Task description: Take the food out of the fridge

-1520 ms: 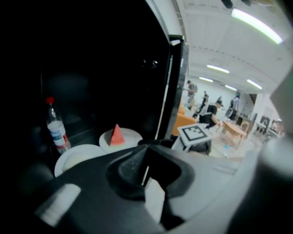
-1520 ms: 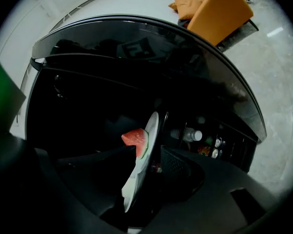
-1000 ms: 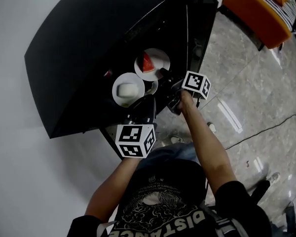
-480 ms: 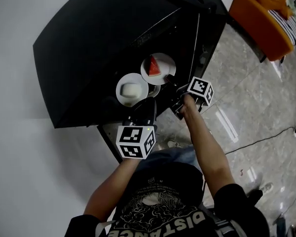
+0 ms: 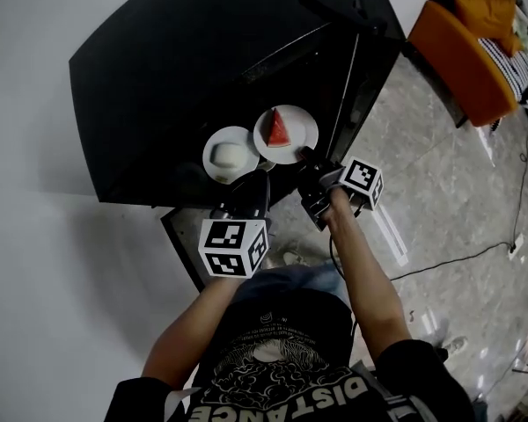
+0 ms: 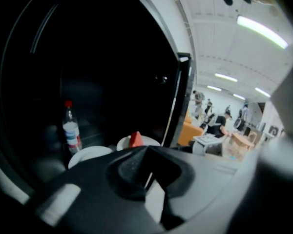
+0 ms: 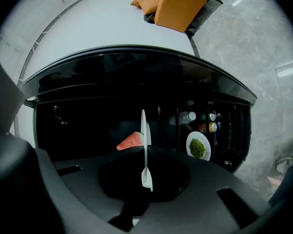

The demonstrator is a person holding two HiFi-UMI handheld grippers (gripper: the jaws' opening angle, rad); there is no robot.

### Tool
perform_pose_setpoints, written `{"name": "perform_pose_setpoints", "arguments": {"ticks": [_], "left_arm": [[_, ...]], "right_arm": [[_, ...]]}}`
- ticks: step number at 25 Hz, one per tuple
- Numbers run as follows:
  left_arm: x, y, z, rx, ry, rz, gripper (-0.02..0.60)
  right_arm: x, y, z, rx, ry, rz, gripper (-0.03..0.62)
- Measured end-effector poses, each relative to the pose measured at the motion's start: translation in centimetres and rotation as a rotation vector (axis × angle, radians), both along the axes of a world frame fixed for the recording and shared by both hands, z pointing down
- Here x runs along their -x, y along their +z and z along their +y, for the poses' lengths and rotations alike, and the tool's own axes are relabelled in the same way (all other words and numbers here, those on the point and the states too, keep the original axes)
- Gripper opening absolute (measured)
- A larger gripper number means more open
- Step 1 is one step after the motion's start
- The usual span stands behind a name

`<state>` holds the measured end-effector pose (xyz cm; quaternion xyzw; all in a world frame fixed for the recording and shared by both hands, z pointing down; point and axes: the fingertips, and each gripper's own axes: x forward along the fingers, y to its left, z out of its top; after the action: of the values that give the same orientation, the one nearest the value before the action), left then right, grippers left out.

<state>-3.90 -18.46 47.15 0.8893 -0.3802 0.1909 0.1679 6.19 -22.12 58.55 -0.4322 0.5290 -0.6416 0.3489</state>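
Fridge [image 5: 176, 86] stands open below you, interior dark.

L side: bottle [image 6: 71, 130] w/ red cap upright on a shelf, just left of the plates in the left gripper view.

Next: white plate [image 5: 209, 161] w/ a pale rounded food item [image 5: 231, 155], lying flat at the fridge mouth.

Your left gripper [image 6: 147, 152]: jaws drawn together, only a thin pale slit shows lower down betw. them. Can't make out anything pinched there. From the head view its tip sits just beside the near rim of the pale-food plate; contact can't be confirmed.

Centre: second white plate [image 5: 304, 125] w/ a watermelon wedge [image 5: 278, 130]. It sits immediately right of the first plate, and the rims meet or overlap slightly as seen from above. It's at the front of the opening.

Your right gripper [image 5: 306, 159]: rolled onto its side, jaws have just been closing and are now clamped on the near rim of the watermelon plate. In the right gripper view the plate runs edge-on as a thin white line betw. the jaws, w/ the red wedge to its left.

Past the held plate in that view, further inside the fridge: a small plate [image 7: 205, 156] of greens [image 7: 197, 148], w/ cans [image 7: 213, 126] close beside it.

R side: the fridge door [image 6: 179, 101] stands swung open. Beyond it are a grey stone floor [image 5: 458, 183] and an orange sofa [image 5: 462, 55], well apart from the fridge.
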Motion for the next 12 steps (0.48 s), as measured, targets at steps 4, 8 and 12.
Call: {"name": "perform_pose_setpoints", "arguments": {"ticks": [4, 8, 12], "left_arm": [[0.4, -1.3, -0.1, -0.02, -0.024, 0.02, 0.003], [-0.5, -5.4, 1.9, -0.05, -0.052, 0.034, 0.003], [-1.2, -6.1, 1.0, -0.086, -0.043, 0.068, 0.003]], "right_arm": [[-0.7, -2.5, 2.2, -0.016, -0.011, 0.013, 0.012], [-2.7, -8.2, 6.7, -0.036, -0.025, 0.005, 0.012], [-3.6, -10.7, 8.6, -0.051, -0.024, 0.01, 0.012]]}}
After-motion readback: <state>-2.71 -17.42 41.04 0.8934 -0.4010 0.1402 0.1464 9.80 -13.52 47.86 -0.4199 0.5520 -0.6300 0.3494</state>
